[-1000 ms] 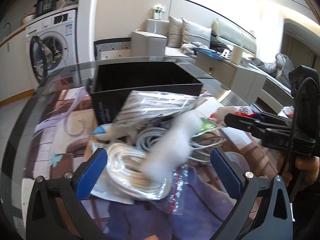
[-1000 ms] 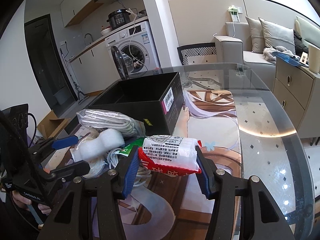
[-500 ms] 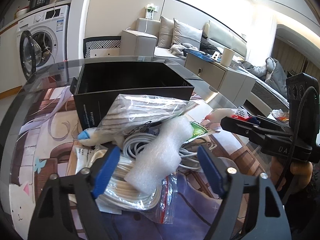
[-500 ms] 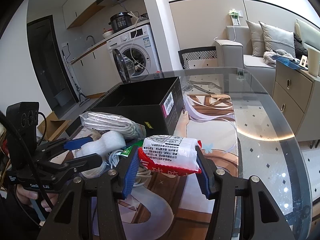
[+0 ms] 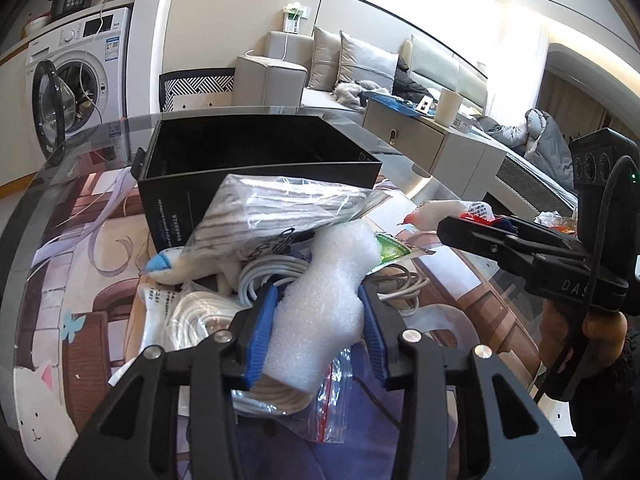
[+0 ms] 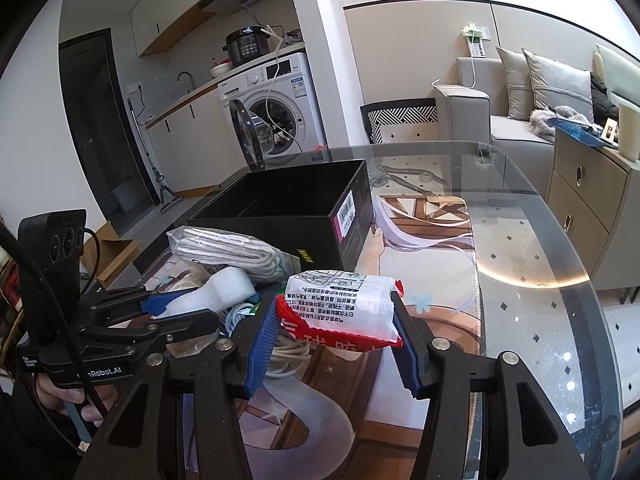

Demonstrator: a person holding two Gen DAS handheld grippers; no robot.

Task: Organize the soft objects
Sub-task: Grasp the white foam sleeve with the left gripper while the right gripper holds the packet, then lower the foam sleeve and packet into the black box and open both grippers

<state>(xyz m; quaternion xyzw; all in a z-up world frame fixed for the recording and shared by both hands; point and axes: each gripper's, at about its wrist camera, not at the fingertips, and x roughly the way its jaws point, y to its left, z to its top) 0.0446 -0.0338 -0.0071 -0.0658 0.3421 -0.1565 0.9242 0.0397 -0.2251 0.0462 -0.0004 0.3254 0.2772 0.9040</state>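
At lower centre, the left tool (image 5: 318, 320) clamps a white foam piece (image 5: 324, 304) atop the cable pile on the desk (image 6: 540, 264); the right tool (image 6: 334, 340) grips a red-and-white soft packet (image 6: 344, 306). The pick-up step looks complete. Next, each load probably needs lifting into the open black box (image 5: 256, 148) at upper centre.

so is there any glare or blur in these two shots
Left wrist view: ceiling top right blown out, foam sharp, edges bent by the fisheye. Right wrist view: a bright strip reflects off the glass table; the packet is crisp.
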